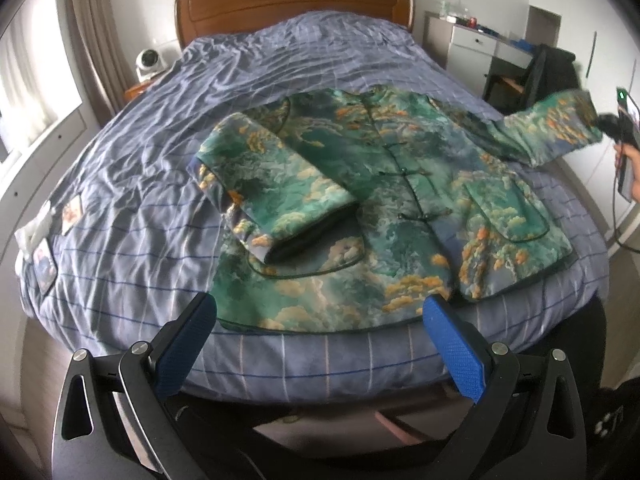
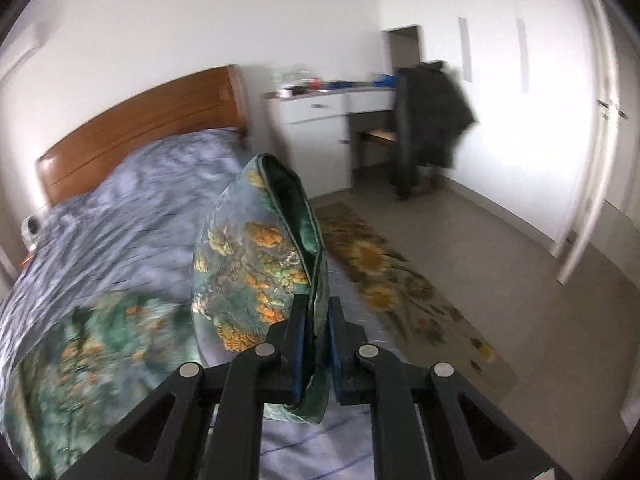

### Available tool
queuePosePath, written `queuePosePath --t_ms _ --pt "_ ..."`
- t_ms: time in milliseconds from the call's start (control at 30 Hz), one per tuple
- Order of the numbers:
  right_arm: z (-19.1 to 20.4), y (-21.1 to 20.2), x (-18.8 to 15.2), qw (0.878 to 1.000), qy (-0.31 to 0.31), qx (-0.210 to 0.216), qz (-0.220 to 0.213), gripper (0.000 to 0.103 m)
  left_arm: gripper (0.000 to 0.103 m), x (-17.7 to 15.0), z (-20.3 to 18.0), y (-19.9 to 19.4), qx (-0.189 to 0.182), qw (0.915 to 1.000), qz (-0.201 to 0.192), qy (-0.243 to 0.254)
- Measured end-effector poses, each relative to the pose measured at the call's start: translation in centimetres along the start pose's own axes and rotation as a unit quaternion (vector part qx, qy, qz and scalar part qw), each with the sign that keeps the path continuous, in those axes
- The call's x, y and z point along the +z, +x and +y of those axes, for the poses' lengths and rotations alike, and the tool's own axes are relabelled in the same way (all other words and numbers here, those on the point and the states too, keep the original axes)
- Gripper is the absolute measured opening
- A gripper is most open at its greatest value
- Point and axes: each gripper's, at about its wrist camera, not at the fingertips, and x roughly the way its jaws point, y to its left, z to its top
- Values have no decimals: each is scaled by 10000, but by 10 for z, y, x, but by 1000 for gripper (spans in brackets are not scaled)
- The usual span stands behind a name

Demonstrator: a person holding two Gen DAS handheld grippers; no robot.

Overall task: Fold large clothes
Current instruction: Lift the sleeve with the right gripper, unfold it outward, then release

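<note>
The jacket (image 1: 400,208) lies face up on the bed (image 1: 120,200), hem toward the near edge, buttons running up the middle. One sleeve (image 1: 276,196) is folded across the chest. The other sleeve (image 1: 552,132) is lifted off the mattress, out to the side, and the right tongs (image 2: 318,332) have it: pads clamped on the cuff (image 2: 276,248), the dark green lining showing at the opening.

It looks padded, this one, a thick satiny fabric that holds a rounded shape instead of draping flat. My guess: fairly light for its bulk, soft, a bit slippery on the face, and likely to spring back from a crease. Best holds would be the piped edges — cuff, hem corners, shoulder seams — where the layers are firm.

The left tongs (image 1: 320,340) hang wide open with nothing in them, just short of the bed's near edge, the hem (image 1: 320,320) sitting right between the blue pads (image 1: 452,356) but beyond their tips, not touching. Hem corners are the near targets there.
</note>
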Motion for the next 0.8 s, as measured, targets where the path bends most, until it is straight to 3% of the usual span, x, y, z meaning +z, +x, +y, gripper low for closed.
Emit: queuePosePath --t_ms 200,267,300,333,400,600,800 --pt "-60 29 -31 9963 419 -574 486 11 103 3 3 2 8 10000 -27 -66" --pt "-77 36 -44 9940 557 -736 594 15 103 3 4 3 -3 10000 -20 -71" --pt "-82 39 -51 9916 618 -928 656 23 103 3 4 4 -12 10000 -15 -71" --pt "-87 42 -59 9892 695 -1075 714 40 103 3 4 4 -20 10000 -12 -67" --pt "-96 40 -73 9861 810 -1226 777 59 103 1 4 5 -22 10000 -7 -64" --pt "-77 29 -101 9869 605 -1271 782 59 103 0 7 12 -50 9999 49 -132" --pt "-20 -4 -123 9949 -223 -808 553 59 103 -1 7 14 -48 9999 76 -108"
